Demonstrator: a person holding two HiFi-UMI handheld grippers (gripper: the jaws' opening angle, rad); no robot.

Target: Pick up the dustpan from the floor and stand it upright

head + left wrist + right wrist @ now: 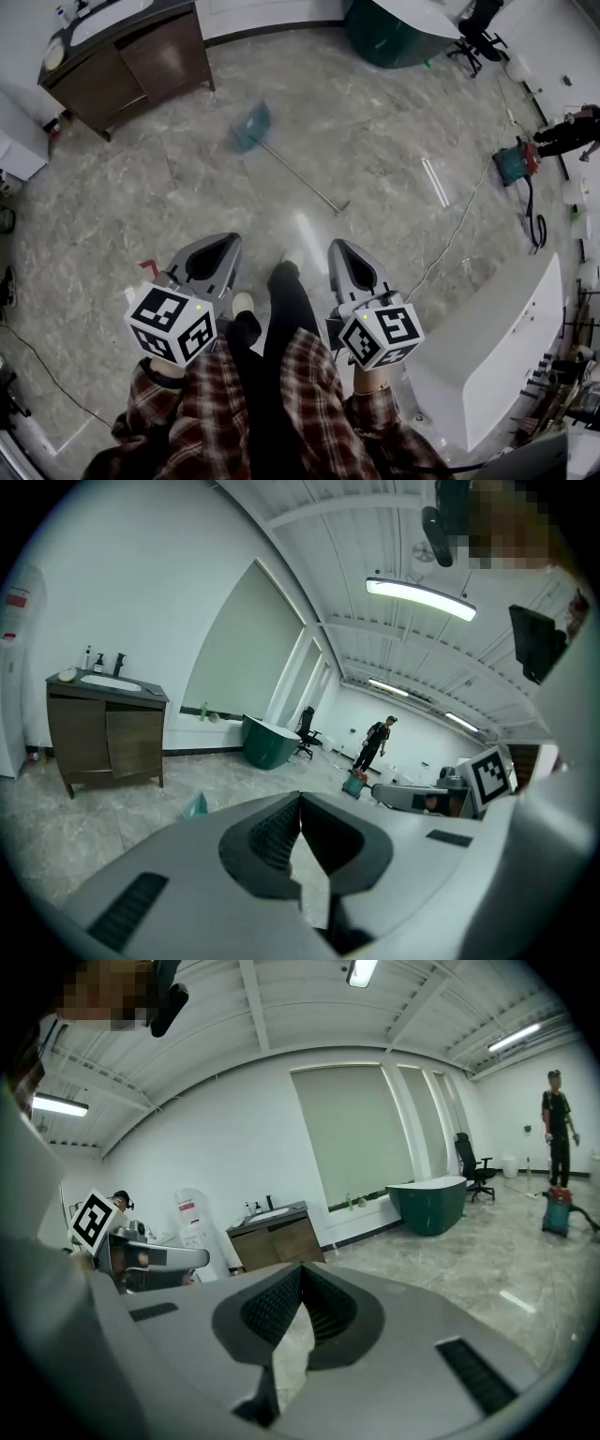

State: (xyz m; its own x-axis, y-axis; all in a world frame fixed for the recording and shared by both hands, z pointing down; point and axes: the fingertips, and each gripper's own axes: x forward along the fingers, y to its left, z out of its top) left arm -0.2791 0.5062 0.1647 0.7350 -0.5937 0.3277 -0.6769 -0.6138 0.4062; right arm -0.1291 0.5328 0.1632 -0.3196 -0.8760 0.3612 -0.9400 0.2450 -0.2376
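A teal long-handled dustpan (251, 126) lies on the grey marble floor (375, 122), well ahead of the left tongs (228, 242) and right tongs (337, 247), held side by side.

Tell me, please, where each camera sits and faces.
Head view: on the person's head, facing steeply down: dustpan, left gripper, right gripper, sleeves, legs.
Left gripper view: on that gripper, along its shut fingers toward the cabinet; right gripper at right.
Right gripper view: on that gripper, facing likewise; left gripper at left.
Shared: both gripper views show cabinet and tub.
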